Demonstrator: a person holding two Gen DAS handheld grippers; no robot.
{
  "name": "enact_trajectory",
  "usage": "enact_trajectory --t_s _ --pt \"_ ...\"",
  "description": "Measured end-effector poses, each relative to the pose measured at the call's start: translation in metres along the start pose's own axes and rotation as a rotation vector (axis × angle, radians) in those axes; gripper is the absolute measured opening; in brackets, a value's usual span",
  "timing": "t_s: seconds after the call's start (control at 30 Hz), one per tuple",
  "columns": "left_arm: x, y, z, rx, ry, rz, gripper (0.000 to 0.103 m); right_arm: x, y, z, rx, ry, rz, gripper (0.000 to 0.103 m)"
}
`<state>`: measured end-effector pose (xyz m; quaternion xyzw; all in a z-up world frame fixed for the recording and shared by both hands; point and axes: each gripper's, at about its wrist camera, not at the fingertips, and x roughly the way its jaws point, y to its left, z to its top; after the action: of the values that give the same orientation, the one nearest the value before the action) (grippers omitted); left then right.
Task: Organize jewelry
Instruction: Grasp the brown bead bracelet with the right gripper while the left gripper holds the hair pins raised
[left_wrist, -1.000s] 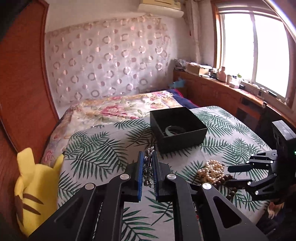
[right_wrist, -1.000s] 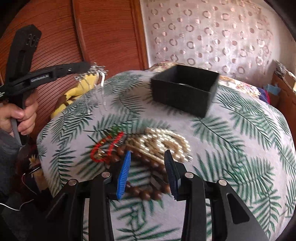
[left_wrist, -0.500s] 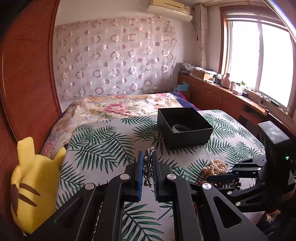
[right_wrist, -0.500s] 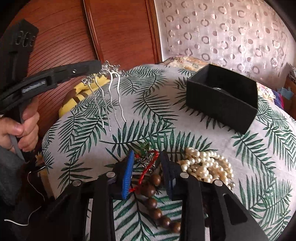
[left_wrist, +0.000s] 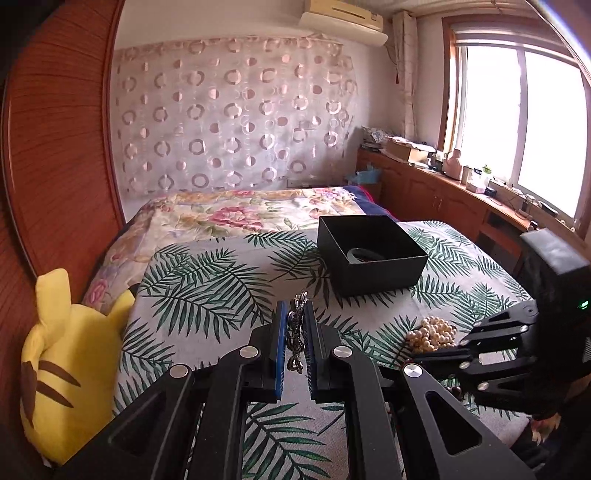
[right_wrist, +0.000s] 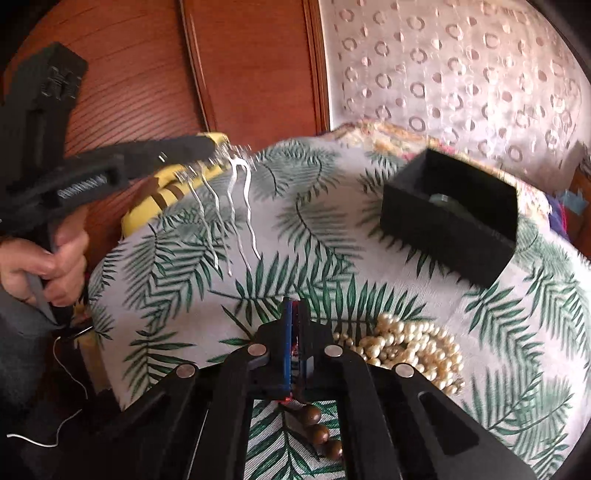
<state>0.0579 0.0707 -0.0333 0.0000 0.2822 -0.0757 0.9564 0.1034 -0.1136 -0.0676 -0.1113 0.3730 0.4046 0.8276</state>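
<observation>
One black box, one pearl necklace, one silver hair comb, one yellow plush toy, two grippers

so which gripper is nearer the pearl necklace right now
Right. The right gripper is down on the cloth right beside the pearl necklace, jaws closed on something red. The left gripper is off to the side, raised, holding the silver hair comb.

Bare leaf-print cloth lies open toward the black box; pearl heap crowds the right.
</observation>
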Motion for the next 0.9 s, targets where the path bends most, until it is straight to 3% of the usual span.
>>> enact_trajectory --t_s 0.3,0.47,0.6,0.73,0.9 --pt "-0.003 -0.001 0.003 -0.001 -0.009 -0.003 0.008 -0.030 -0.006 0.014 -0.027 -0.101 -0.004 0.003" --pt "-0.002 -0.001 0.003 -0.001 -0.008 -0.003 0.008 -0.033 -0.003 0.016 -0.072 -0.144 -0.067 0.003" --pt "-0.003 0.000 0.004 -0.003 -0.008 0.000 0.008 -0.013 0.004 0.014 -0.095 -0.097 -0.039 0.003" --pt "-0.005 0.001 0.005 -0.007 -0.010 0.004 0.008 0.009 0.019 0.004 -0.110 -0.013 0.077 0.004" --pt "-0.005 0.002 0.005 -0.007 -0.010 0.002 0.008 0.019 0.016 -0.004 -0.085 0.041 0.070 0.004"
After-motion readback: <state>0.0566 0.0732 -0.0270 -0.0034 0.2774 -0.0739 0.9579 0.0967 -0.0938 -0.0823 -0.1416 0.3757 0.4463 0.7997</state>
